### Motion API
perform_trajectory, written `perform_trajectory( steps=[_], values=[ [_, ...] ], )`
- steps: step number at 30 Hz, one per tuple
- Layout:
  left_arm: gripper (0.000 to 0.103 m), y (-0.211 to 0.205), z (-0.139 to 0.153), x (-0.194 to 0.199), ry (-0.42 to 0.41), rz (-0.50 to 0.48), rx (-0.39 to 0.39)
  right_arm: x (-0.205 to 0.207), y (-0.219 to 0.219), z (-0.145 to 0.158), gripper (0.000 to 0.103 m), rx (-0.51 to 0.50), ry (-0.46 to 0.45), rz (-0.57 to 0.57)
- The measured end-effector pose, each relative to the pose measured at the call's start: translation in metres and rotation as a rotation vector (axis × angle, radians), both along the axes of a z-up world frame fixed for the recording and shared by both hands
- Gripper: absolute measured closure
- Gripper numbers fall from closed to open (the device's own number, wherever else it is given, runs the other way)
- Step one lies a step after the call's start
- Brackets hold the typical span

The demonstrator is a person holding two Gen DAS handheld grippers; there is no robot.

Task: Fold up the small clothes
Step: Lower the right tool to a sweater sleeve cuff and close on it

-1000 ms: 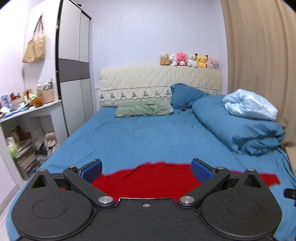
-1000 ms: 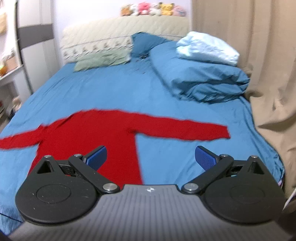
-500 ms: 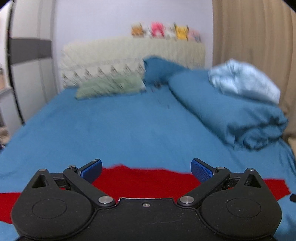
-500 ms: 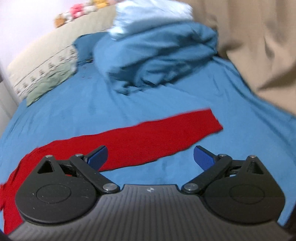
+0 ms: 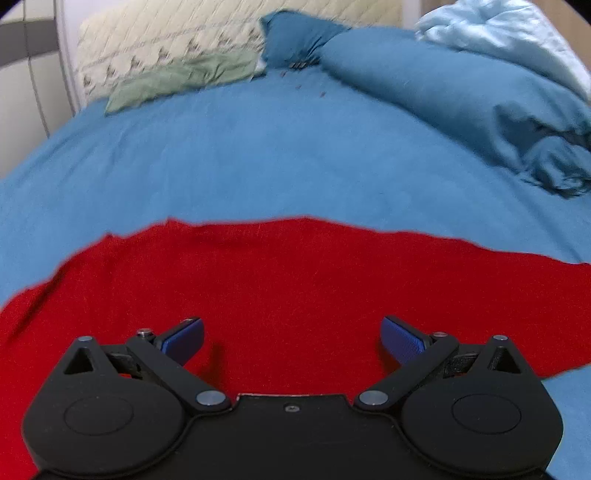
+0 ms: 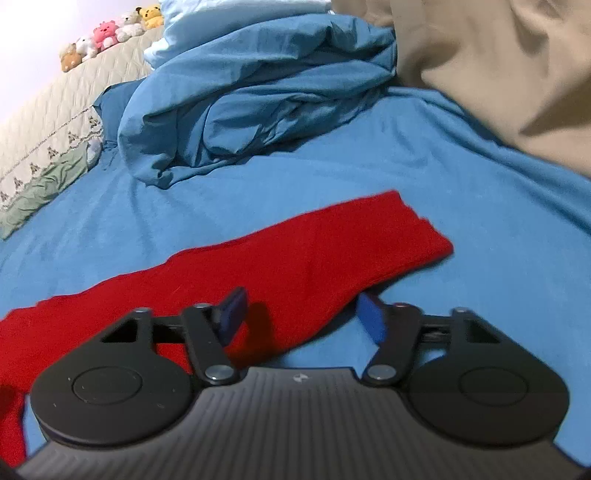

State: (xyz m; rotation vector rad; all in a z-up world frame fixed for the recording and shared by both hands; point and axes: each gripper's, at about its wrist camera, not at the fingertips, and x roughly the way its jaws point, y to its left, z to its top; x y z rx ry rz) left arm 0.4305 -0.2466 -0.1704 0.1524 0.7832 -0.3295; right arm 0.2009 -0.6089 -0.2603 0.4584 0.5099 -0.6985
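**Both grippers low over red top on bed**

Left wrist view: red long-sleeved top (image 5: pixel 295 288) lies flat on the blue bedsheet (image 5: pixel 258 158), filling the lower half of the frame edge to edge. Left gripper (image 5: pixel 291 338) sits just above the garment's body, jaws spread wide, blue pads (image 5: pixel 184 339) apart with only red cloth showing below the gap. Nothing gripped. A small shadow falls on the fabric beside the left-hand pad.

Upper frame: quilted cream headboard (image 5: pixel 177 33) at top left, green pillow (image 5: pixel 184 79) below it, dark blue pillow (image 5: pixel 299 40) at top centre, bunched blue duvet (image 5: pixel 461 99) at right with a pale blue blanket (image 5: pixel 509 33) on top. White wardrobe edge at far left.

Right wrist view: 1 sleeve of the top (image 6: pixel 295 254) runs diagonally from lower left to its cuff at centre right. Right gripper (image 6: pixel 303 314) is tilted, jaws about half open and just been closing. The sleeve's lower edge lies between the 2 pads (image 6: pixel 373 321); left-hand pad over red cloth, right-hand pad at the sleeve's edge over blue sheet. Cannot tell whether either pad touches the fabric; no pinch visible.

Background: duvet at upper centre, beige curtain (image 6: pixel 498 66) at upper right, row of plush toys (image 6: pixel 110 31) on the headboard at upper left.
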Motion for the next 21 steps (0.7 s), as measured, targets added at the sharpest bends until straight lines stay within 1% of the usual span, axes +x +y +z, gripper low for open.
perform_trajectory(
  steps=[1, 3, 4, 6, 8, 11, 13, 15, 18, 21],
  values=[
    [0.000, -0.001, -0.006, 0.006, 0.017, 0.012, -0.006, 0.003, -0.001, -0.001, 0.040, -0.015, 0.001, -0.003],
    [0.000, -0.001, -0.017, 0.015, 0.049, 0.034, -0.016, 0.006, -0.002, -0.003, 0.064, -0.042, 0.016, -0.015],
    [0.000, 0.000, -0.021, 0.016, 0.052, 0.042, -0.015, 0.007, -0.004, -0.003, 0.068, -0.051, 0.022, -0.027],
    [0.000, 0.000, -0.023, 0.013, 0.030, 0.045, -0.012, 0.007, -0.006, -0.002, 0.076, -0.053, 0.013, -0.032],
    [0.000, 0.001, -0.024, 0.011, 0.025, 0.038, -0.006, 0.010, -0.006, 0.003, 0.082, -0.068, 0.020, -0.027],
    [0.000, 0.004, -0.020, 0.018, 0.043, 0.027, -0.015, 0.016, -0.003, 0.017, 0.083, -0.078, 0.022, -0.001],
    [0.000, 0.011, -0.014, 0.022, 0.073, 0.025, -0.007, 0.024, 0.004, 0.035, 0.083, -0.081, -0.002, 0.031],
    [0.000, 0.024, -0.002, 0.021, 0.069, 0.040, -0.006, 0.037, 0.016, 0.059, 0.083, -0.094, -0.045, 0.080],
    [0.000, 0.056, 0.020, 0.017, 0.051, 0.066, -0.061, 0.065, 0.049, 0.100, 0.083, -0.113, -0.136, 0.194],
    [0.000, 0.094, 0.039, 0.018, 0.039, 0.093, -0.099, 0.102, 0.102, 0.136, 0.083, -0.115, -0.232, 0.337]
  ],
)
